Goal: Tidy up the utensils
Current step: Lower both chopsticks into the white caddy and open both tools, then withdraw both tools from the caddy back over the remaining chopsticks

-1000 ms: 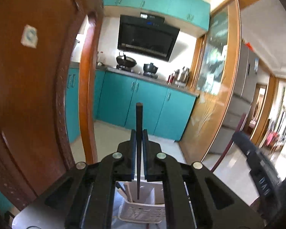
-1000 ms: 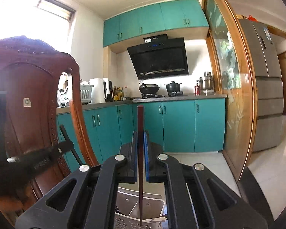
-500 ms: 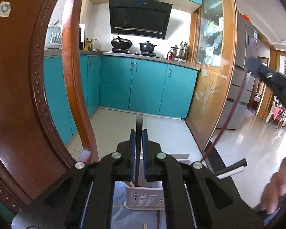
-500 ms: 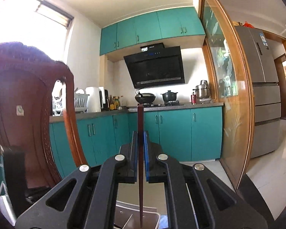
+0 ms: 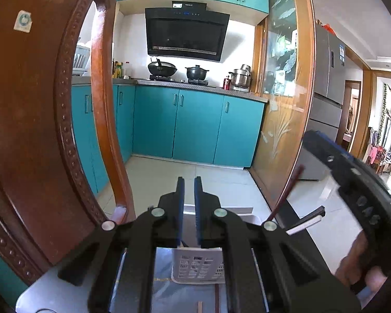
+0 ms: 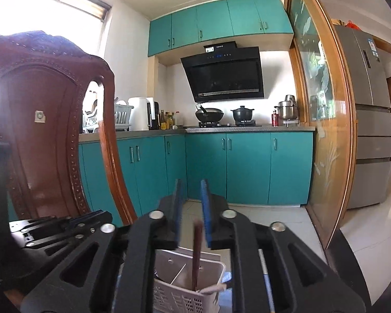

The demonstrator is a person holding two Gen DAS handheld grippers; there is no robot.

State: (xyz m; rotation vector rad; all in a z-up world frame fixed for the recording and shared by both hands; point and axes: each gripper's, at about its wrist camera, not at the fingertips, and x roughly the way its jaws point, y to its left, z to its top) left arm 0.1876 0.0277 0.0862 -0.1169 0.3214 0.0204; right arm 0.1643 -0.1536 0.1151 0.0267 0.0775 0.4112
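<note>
A white slotted utensil basket (image 5: 198,266) (image 6: 185,281) stands on the table just beyond both grippers. My left gripper (image 5: 189,193) hovers over it with its jaws almost together and nothing visible between the pads. A dark stick end (image 5: 183,242) shows in the basket below them. My right gripper (image 6: 191,195) is opening, and the red-brown chopstick (image 6: 196,250) stands loose between its fingers, its lower end in the basket. The pads do not press it. From the left wrist view, the right gripper (image 5: 352,182) and that chopstick (image 5: 286,193) are on the right.
A carved wooden chair back (image 5: 39,130) (image 6: 39,130) rises close on the left. Two more sticks (image 5: 217,297) lie on the table in front of the basket. A black-and-white utensil (image 5: 305,221) pokes out to its right. A hand (image 5: 359,274) grips the right tool. Teal kitchen cabinets stand behind.
The dark chopstick has slid down out of my left gripper, which has sunk toward the basket. My right jaws have parted and the red-brown chopstick has dropped lower into the basket.
</note>
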